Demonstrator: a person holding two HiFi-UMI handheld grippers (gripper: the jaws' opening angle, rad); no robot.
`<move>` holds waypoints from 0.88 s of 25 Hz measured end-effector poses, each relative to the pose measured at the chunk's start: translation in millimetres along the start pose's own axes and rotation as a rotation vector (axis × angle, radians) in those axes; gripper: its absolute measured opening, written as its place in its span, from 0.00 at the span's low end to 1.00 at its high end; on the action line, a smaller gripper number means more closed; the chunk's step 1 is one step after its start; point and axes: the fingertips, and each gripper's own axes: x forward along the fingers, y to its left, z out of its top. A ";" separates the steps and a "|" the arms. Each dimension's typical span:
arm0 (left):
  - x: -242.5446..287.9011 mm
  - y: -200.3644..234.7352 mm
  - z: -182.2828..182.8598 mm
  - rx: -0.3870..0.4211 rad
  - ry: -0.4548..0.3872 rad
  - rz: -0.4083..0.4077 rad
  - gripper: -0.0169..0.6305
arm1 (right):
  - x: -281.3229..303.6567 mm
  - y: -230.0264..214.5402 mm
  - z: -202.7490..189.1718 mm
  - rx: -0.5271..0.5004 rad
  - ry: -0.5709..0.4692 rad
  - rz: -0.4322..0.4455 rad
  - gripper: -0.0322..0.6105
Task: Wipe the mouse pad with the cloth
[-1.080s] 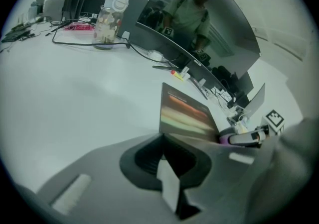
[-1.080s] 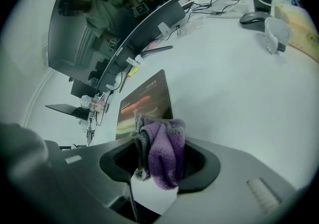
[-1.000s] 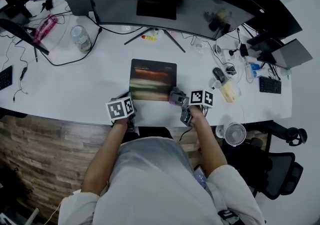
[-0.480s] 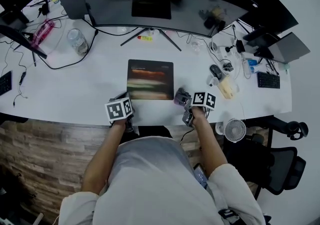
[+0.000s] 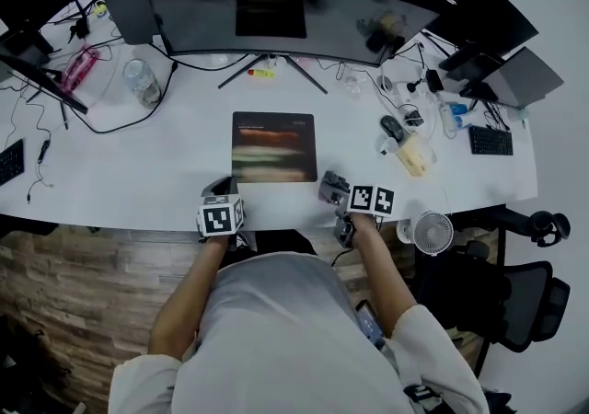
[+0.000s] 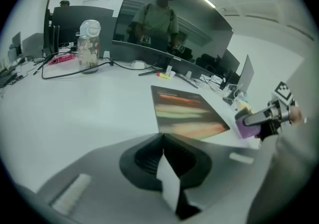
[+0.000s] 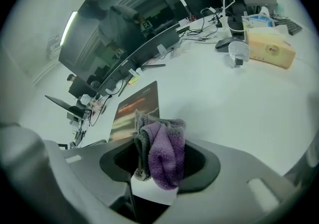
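Cloth (image 7: 160,154) pinched in right gripper (image 5: 335,190) fingers beside mouse pad (image 5: 273,146) near-right corner, left gripper (image 6: 163,156) fingers closed empty, bench (image 5: 129,159) surrounding pad.

Readable text: none.
Mouse pad (image 5: 272,146): small print at top edge, too blurred to read.
Monitor (image 6: 169,29): tiny mark on lower bezel, illegible.
Yellow box (image 7: 271,48): round emblem on side, illegible.

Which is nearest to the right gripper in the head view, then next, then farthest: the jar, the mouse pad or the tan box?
1. The mouse pad, just left of the right gripper.
2. The tan box, to its right.
3. The jar, far off to the left.
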 end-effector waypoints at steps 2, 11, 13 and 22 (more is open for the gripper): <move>-6.1 -0.6 -7.7 -0.001 0.014 -0.017 0.03 | -3.7 4.9 -7.2 -0.031 -0.005 0.002 0.37; -58.5 -8.4 -3.9 -0.028 -0.044 -0.110 0.03 | -35.2 33.1 -8.0 -0.168 -0.126 -0.013 0.37; -72.4 -12.7 9.0 -0.015 -0.093 -0.123 0.03 | -48.1 41.9 0.0 -0.220 -0.180 -0.015 0.37; -147.2 -47.4 61.4 0.060 -0.288 -0.202 0.03 | -110.9 91.9 21.3 -0.393 -0.375 0.023 0.37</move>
